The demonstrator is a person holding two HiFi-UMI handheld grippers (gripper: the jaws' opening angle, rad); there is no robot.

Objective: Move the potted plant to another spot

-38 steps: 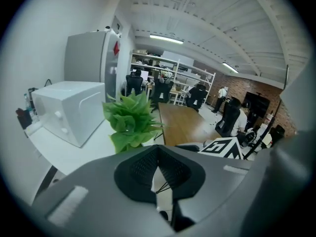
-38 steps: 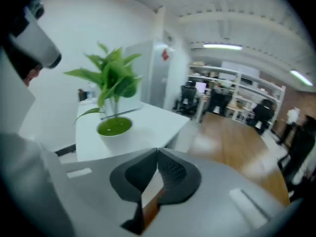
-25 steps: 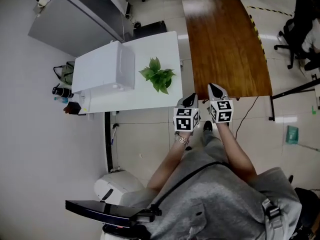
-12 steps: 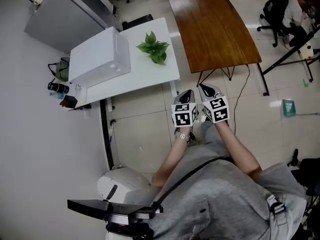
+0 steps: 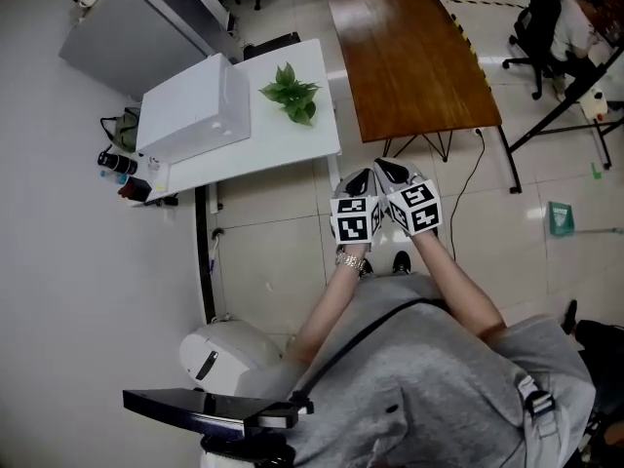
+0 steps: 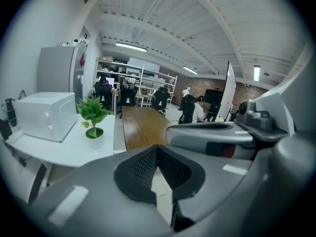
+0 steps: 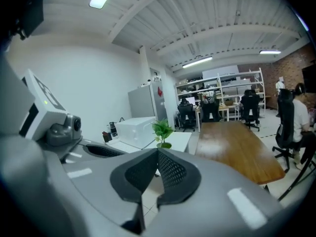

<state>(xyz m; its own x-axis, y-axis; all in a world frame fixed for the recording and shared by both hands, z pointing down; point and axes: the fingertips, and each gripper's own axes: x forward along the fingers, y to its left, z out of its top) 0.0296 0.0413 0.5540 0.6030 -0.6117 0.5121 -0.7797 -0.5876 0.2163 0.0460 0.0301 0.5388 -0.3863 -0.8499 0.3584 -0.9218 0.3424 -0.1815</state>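
The potted plant (image 5: 290,91), green leaves in a small white pot, stands on the white table (image 5: 292,149) near its right edge. In the left gripper view the plant (image 6: 93,113) is ahead to the left, and in the right gripper view it (image 7: 162,130) rises just above the jaw tips. My left gripper (image 5: 363,175) and right gripper (image 5: 382,166) hover side by side over the floor tiles, short of the table's near corner and well apart from the plant. Both are shut, left (image 6: 158,147) and right (image 7: 158,151) alike, with nothing between the pads.
A white box-shaped appliance (image 5: 195,105) fills the white table's left half, with dark items (image 5: 117,164) at its end. A wooden table (image 5: 409,57) stands to the right, a cable (image 5: 475,178) hanging below it. Office chairs and a seated person (image 5: 565,18) are far right. A white bin (image 5: 219,354) stands near the person's legs.
Both grippers have drawn back from the tables' near edge and now hang over the floor, closer together. The plant has stayed on the white table.
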